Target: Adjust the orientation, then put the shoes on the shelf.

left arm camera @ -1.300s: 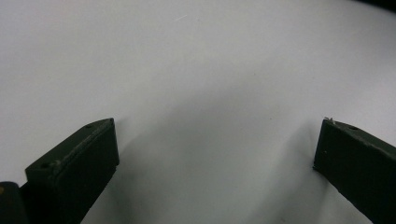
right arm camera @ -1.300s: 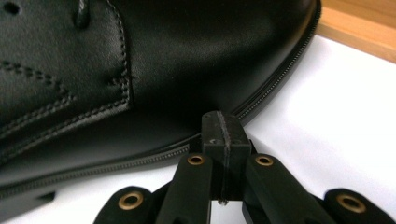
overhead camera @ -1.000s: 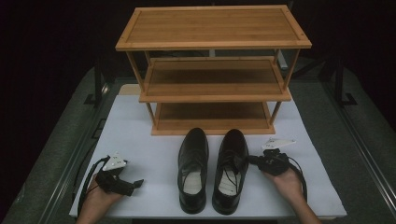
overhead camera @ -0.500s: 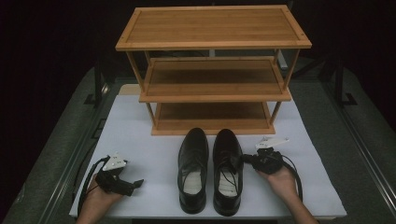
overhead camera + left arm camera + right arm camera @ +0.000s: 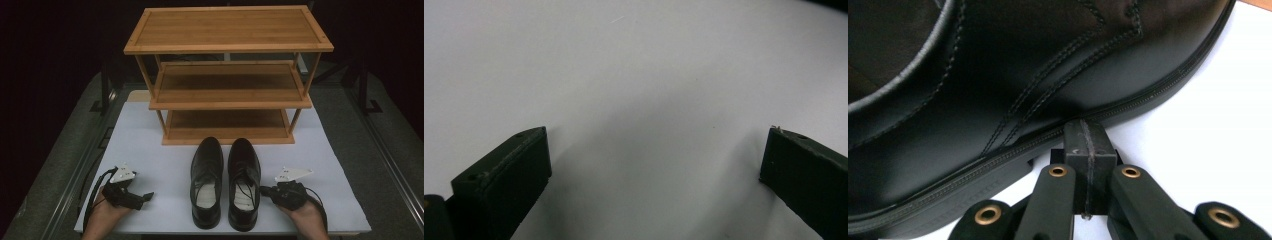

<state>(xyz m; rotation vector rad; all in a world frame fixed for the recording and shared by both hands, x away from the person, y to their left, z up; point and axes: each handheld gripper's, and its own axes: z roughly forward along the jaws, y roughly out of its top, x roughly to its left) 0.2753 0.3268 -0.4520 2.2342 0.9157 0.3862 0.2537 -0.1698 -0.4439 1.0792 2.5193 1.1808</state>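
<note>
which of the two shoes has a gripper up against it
The right-hand shoe, the one with laces lying inside. The right gripper, jaws shut, presses against its outer sole edge; the other shoe sits apart from the open left gripper.

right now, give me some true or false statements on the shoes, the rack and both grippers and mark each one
1. The two black shoes stand side by side on the white mat in front of the wooden rack. True: left shoe, right shoe, white mat.
2. A shoe already sits on the rack's lowest shelf. False: all three shelves are bare.
3. The right gripper is shut, its tip at the sole edge of the right shoe. True.
4. The left gripper is shut on a shoelace. False: its jaws stand wide open over bare mat.
5. The shoes' toes point toward the rack. True.
</note>
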